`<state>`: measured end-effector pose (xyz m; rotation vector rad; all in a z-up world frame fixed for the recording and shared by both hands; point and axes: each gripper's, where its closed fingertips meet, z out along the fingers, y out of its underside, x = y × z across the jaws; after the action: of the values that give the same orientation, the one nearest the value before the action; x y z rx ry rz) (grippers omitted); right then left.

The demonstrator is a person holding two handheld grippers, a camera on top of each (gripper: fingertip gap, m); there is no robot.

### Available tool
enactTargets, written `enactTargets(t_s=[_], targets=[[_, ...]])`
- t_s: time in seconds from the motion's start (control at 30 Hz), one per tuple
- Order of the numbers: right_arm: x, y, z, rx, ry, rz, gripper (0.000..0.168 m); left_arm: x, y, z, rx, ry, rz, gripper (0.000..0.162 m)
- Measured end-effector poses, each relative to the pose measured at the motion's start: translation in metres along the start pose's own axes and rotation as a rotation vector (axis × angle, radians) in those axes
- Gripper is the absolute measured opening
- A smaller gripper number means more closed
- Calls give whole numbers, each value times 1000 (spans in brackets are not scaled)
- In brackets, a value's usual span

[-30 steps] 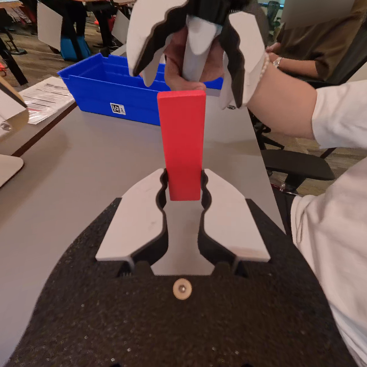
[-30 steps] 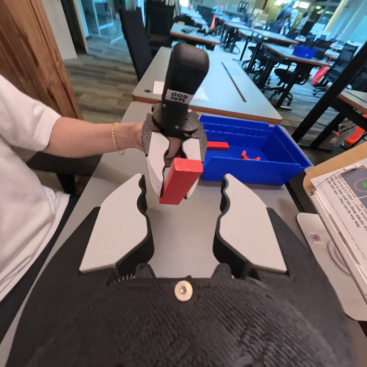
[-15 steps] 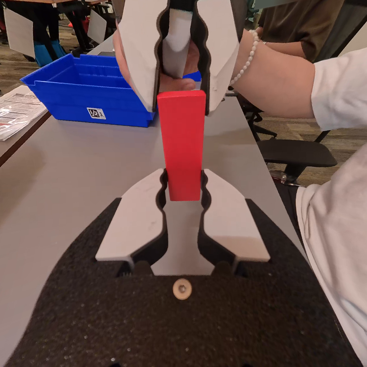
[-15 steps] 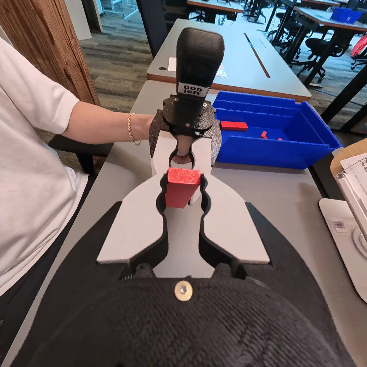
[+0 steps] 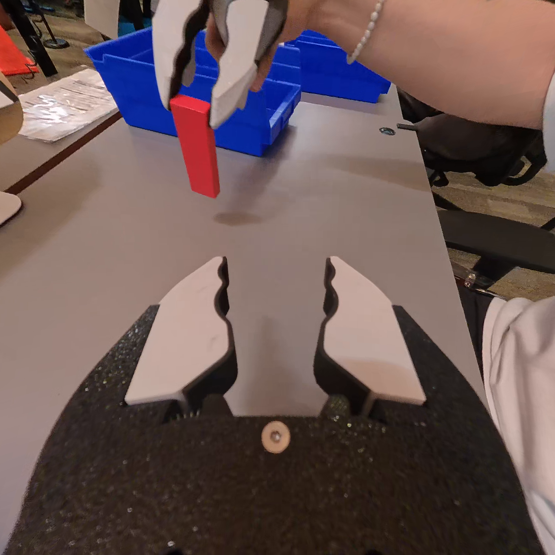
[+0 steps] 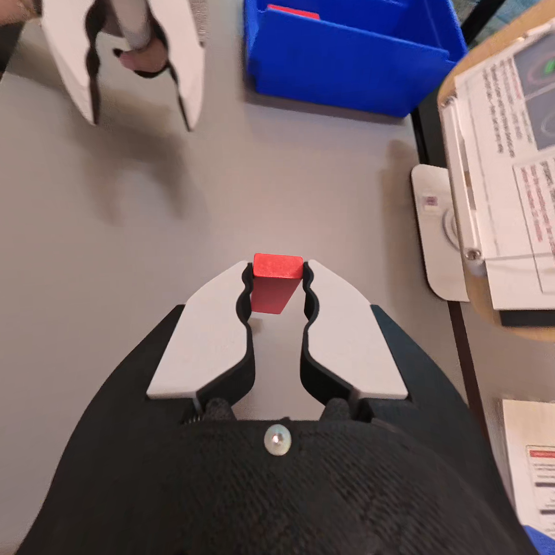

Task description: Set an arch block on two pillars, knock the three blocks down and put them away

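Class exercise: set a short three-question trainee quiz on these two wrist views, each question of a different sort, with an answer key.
1. True or false: the left gripper grips the red block.
2. Where does the blue bin stand? A: on the grey table; B: on a chair; C: on the floor.
3. Fill in: the red block hangs above the table, pinched at its top end by the ___ gripper.

Key: 1 false, its jaws stand apart and empty; 2 A; 3 right.
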<state>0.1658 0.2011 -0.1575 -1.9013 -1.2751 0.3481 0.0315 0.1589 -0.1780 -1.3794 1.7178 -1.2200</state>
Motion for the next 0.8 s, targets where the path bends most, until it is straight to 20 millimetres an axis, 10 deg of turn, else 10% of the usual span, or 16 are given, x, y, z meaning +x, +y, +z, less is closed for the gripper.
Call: enactTargets(t_s=[0.23, 0.8], targets=[[27, 32, 5, 104, 49, 109, 32, 7, 12, 7, 9, 33, -40, 59], [14, 41, 31, 83, -71, 72, 32, 10, 18, 18, -8, 60, -52, 58]])
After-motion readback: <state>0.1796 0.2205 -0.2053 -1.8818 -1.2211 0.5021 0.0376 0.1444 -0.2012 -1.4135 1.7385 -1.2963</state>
